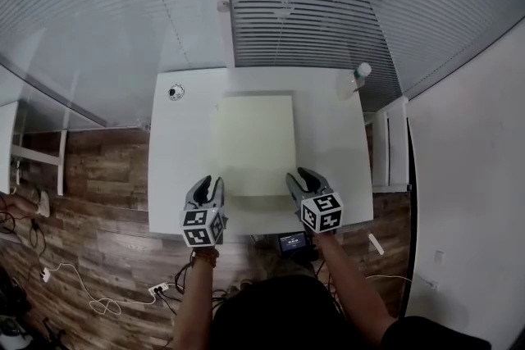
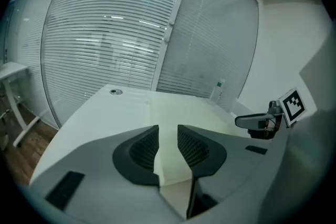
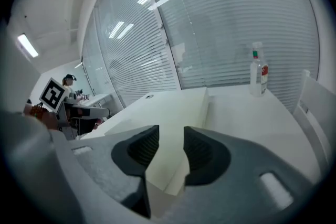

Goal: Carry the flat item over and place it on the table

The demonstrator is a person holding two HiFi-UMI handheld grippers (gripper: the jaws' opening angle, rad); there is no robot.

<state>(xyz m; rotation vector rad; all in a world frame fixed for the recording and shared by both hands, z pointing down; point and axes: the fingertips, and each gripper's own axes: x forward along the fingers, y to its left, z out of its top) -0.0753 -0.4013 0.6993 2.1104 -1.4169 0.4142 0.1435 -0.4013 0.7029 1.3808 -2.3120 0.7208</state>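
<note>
Flat item [image 1: 253, 145] long axis fwd-back

Two hand-held grippers are seen, the left gripper [image 1: 207, 183] and the right gripper [image 1: 299, 175], each built around a light grey moulded shell. Dark grey curved fingers [image 2: 143, 148] with a fine ribbed lining are fitted at the front of each. White cubes printed with black square markers are mounted at the rear: the left cube [image 1: 203, 227] and the right cube [image 1: 321, 211]. Dark rectangular slots [image 2: 65, 189] are set into the left shell. A black short sleeve [image 1: 426, 332] is worn.
</note>
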